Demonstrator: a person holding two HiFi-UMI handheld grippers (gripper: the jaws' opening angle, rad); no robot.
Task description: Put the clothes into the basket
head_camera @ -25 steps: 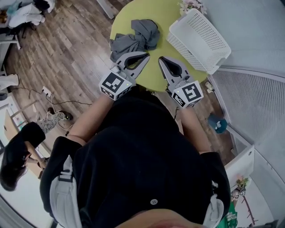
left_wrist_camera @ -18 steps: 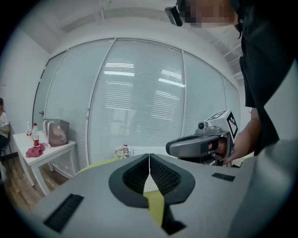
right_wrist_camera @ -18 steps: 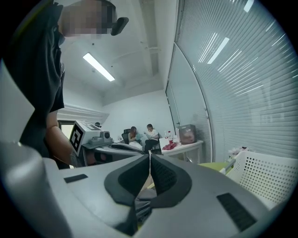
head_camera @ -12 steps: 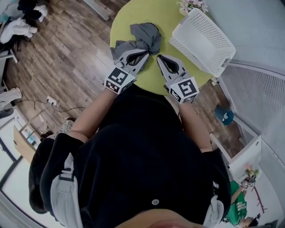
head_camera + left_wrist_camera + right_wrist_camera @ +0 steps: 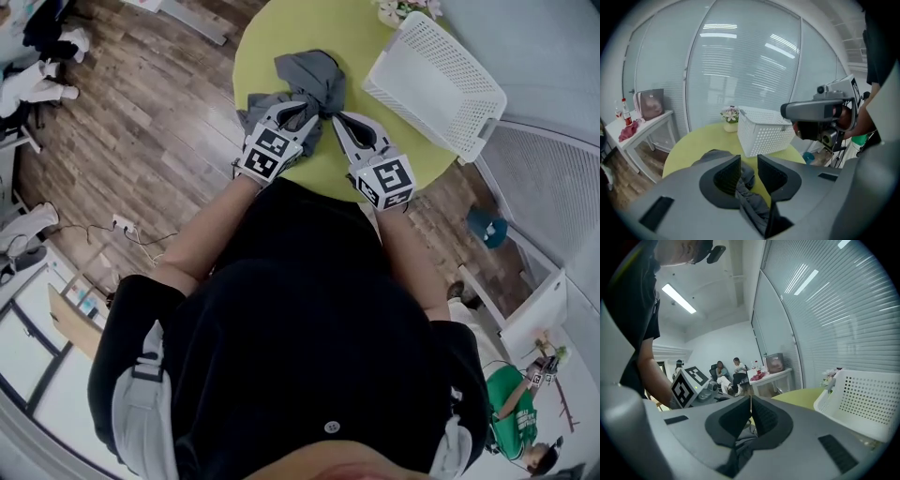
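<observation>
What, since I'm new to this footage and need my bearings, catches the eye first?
A crumpled gray garment lies on the round lime-green table, with both grippers at its near edge. The left gripper is opening its jaws with cloth between them, and the right gripper has its jaws together. A white basket stands empty on the table's right side.

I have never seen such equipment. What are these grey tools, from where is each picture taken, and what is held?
A person holds a grey two-jaw claw in each hand. One picture looks down from the person's head; the others come from a camera on each claw. On the round yellow-green table are a white perforated plastic basket and a crumpled grey garment. The left claw is opening its jaws, with grey cloth between them. The right claw is shut, its tip at the garment.
</observation>
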